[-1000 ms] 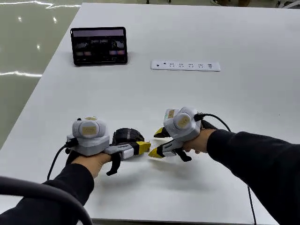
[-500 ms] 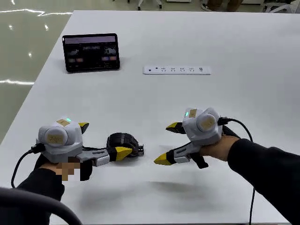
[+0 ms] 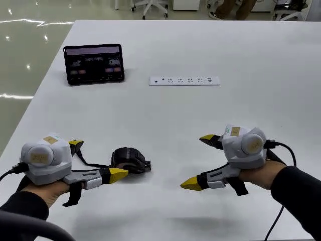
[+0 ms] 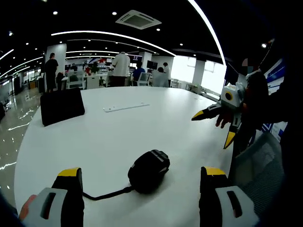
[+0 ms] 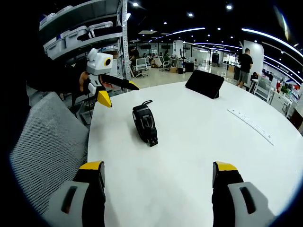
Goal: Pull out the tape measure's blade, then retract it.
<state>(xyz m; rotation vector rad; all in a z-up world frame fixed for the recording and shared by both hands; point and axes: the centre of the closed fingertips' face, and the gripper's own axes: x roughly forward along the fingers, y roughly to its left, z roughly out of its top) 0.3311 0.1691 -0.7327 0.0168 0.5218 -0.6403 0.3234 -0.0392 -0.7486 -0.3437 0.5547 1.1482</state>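
No brand or label I can read here, the tablet (image 3: pixel 94 64) screen at 11 o'clock and the power strip (image 3: pixel 184 81) at 12 are too small to make out. The black tape measure (image 3: pixel 129 159) lies on the white table (image 3: pixel 165 115) at about 7 o'clock, just ahead of the left tool (image 3: pixel 98 159), which is spread wide and pinching nothing. The right tool (image 3: pixel 197 160) at its 3 o'clock is spread and empty too. A second ago both tools were crowded tip to tip at the tape measure, and now the right one's well apart from it.
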